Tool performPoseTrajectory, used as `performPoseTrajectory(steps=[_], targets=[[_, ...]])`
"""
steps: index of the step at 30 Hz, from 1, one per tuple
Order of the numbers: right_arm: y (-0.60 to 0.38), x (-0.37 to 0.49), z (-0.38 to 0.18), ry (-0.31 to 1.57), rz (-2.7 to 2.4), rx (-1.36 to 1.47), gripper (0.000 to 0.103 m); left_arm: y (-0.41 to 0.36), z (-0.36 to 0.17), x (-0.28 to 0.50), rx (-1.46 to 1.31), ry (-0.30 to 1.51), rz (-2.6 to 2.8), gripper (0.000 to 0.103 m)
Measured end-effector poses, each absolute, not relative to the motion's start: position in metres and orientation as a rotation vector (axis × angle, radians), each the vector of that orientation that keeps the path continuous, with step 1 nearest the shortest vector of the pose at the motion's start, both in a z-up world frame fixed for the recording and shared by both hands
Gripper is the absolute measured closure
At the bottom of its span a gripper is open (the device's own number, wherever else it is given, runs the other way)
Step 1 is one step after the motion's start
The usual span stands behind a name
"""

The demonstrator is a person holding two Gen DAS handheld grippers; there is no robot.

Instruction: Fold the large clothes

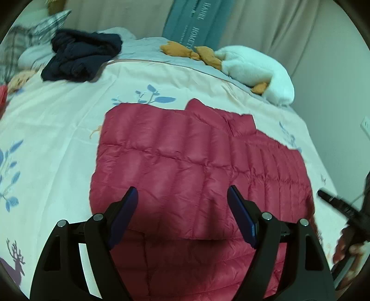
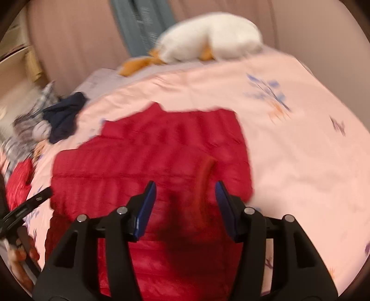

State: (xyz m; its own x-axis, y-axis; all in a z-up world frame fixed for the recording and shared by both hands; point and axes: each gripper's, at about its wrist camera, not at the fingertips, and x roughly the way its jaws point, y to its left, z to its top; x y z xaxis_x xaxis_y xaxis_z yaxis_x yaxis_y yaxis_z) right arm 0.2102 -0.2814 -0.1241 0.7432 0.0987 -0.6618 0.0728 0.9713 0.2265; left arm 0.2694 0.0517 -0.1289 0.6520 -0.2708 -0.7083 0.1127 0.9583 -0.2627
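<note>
The right view is blurred. The red jacket [image 1: 196, 166] lies flat on the bed [image 1: 57, 129], its near edge cut off. Left gripper [image 1: 182, 196] and right gripper [image 2: 185, 192] hover above it, fingers spread, holding nothing.

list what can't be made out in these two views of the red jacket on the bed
- Near hem of the red jacket: left wrist view, covered by the left tool and cut off by the bottom edge.
- Orange strip on the jacket: right wrist view, motion blur; what it is cannot be told.
- Dark garment: both views, crumpled; its type is unclear.
- Lettering on the teal fabric: left wrist view, cut off by the top edge.
</note>
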Motion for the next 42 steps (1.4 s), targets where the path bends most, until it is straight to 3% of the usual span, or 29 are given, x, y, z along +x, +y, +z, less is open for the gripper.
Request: performPoseTrajectory(steps=[21, 34, 42], targets=[[-0.234, 0.257, -0.183, 0.909, 0.094, 0.163, 0.051, 0.006, -0.177, 0.293, -0.013, 1.002, -0.214, 0.023], [-0.221, 0.232, -0.14, 0.785, 0.148, 0.145, 0.049, 0.012, -0.149, 0.275, -0.067, 0.928, -0.21, 0.023], [-0.207, 0.268, -0.15, 0.785, 0.142, 0.131, 0.049, 0.02, -0.143, 0.315, -0.108, 0.903, -0.153, 0.023]])
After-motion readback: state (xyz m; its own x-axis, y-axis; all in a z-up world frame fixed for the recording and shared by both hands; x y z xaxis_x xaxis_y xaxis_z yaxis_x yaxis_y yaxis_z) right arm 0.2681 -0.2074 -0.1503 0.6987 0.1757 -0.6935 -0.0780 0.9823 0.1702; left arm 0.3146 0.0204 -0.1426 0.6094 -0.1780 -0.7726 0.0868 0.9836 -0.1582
